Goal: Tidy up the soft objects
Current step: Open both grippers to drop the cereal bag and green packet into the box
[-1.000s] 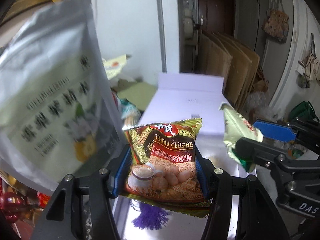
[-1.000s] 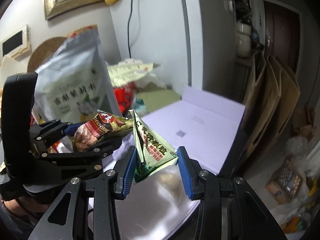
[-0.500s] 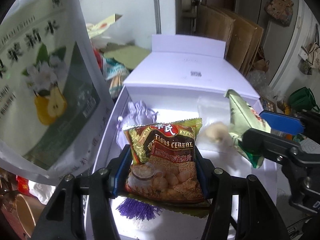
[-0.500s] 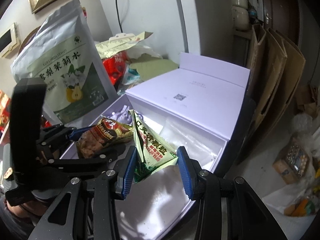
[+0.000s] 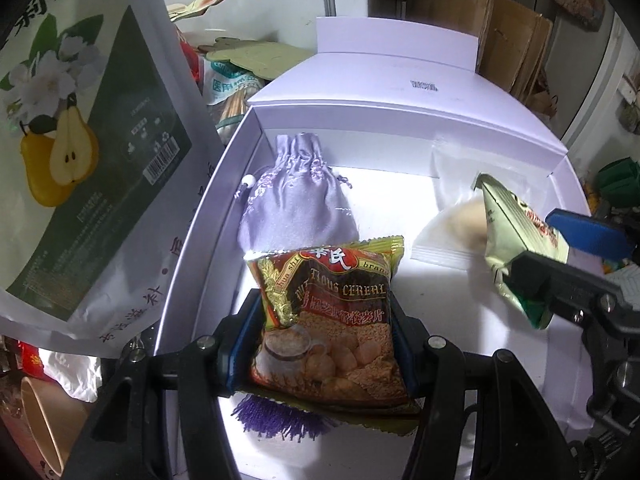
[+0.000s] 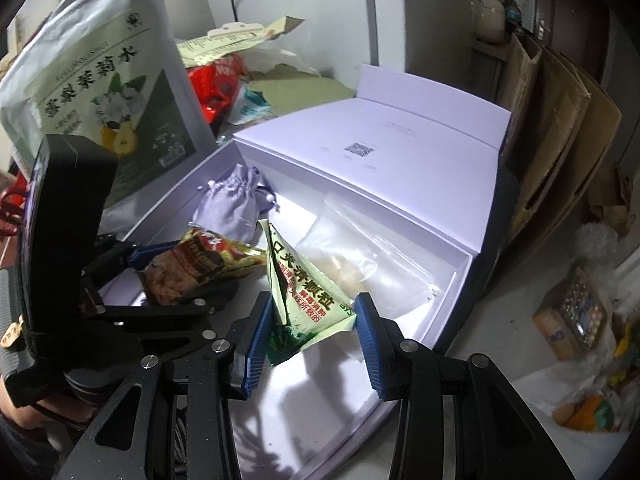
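Observation:
My left gripper (image 5: 324,308) is shut on a red and gold cereal packet (image 5: 328,320), held upright just above the floor of an open white box (image 5: 208,216). Behind that packet, inside the box, lies a lavender drawstring pouch (image 5: 296,208); its purple tassel (image 5: 276,416) shows under the packet. My right gripper (image 6: 314,304) is shut on a pale green sachet (image 6: 304,280), low over the right half of the box (image 6: 452,248). A clear plastic bag (image 6: 360,248) with something pale in it lies behind the sachet. The two grippers hang side by side.
A big silver pouch printed with pears (image 5: 80,140) stands against the box's left wall. The box lid (image 5: 400,80) lies open behind it. Folded cardboard (image 6: 560,120) leans at the right. Papers and packets crowd the back left, and a paper cup (image 5: 36,420) sits low left.
Both grippers have sunk and tipped downward with their packets. The inside of the box, with the pouch and the clear bag, has come into view. Neither grip has changed.

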Tool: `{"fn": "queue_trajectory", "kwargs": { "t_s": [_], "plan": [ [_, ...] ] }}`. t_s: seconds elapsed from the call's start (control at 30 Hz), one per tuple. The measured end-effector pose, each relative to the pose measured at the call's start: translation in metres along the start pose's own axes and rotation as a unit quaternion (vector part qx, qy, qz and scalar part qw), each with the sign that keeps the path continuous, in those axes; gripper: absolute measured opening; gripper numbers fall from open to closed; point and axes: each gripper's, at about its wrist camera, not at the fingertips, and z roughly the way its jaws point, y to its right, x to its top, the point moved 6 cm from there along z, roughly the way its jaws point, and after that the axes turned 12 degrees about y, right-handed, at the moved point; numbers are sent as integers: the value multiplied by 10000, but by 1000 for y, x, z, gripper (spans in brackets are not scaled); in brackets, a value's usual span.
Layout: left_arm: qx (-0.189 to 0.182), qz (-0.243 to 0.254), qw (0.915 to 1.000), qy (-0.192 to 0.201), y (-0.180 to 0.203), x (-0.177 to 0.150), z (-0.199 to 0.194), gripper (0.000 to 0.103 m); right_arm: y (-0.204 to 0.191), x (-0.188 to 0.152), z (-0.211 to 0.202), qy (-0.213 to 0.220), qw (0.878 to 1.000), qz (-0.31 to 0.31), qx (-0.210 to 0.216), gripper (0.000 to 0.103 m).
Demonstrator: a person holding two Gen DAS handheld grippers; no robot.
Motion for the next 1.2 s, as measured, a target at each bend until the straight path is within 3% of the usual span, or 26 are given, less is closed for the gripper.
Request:
{"fn": "queue_trajectory", "kwargs": {
  "t_s": [0.23, 0.37, 0.47, 0.6, 0.8, 1.2],
  "plan": [
    [-31, -309, 9994, -123, -8, 4, 1, 58, 6, 2, 0, -44, 9999, 146, -82, 44],
    [59, -404, 9992, -40, -15, 9, -10, 60, 10, 11, -11, 136, 9995, 236, -174, 53],
    [184, -432, 9987, 173, -19, 15, -24, 63, 11, 16, -23, 253, 9991, 251, -223, 53],
    [470, -397, 9968, 518, -25, 27, -48, 74, 12, 22, -39, 417, 9983, 276, -287, 53],
    [424, -454, 9947, 822, -28, 40, -79, 74, 3, 32, -59, 633, 9974, 225, -251, 53],
    [520, -534, 9822, 1725, -38, 65, -166, 74, -19, 65, -127, 1354, 9904, -26, -264, 53]
  ]
}}
